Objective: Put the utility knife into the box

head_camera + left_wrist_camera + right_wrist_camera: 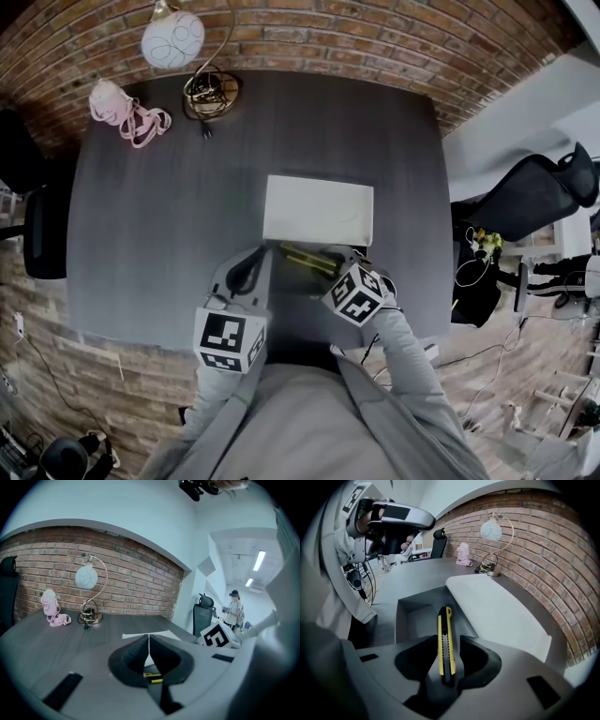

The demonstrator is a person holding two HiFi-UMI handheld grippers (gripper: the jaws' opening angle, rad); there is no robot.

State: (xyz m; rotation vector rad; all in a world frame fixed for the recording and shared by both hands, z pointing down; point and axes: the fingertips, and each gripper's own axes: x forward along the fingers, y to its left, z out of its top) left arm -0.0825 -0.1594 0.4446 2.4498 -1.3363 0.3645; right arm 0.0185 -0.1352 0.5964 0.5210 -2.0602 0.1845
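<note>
Head view: on the dark worktop an open box lies with its white lid folded back on the far side. The utility knife lies slantwise in the box, just ahead of the right claw. The left claw sits beside the box's other end, probably to steady it.

Left gripper view: the left claw is clenched, pads meeting, with nothing seen between them. A sliver of yellow knife shows just below and beyond it.

Right gripper view: the right claw is released, jaws wide. The knife lies between them with a gap on each side, its far end reaching forward into the grey box, the lid ahead to the right. Judged so, the knife seems delivered.
</note>
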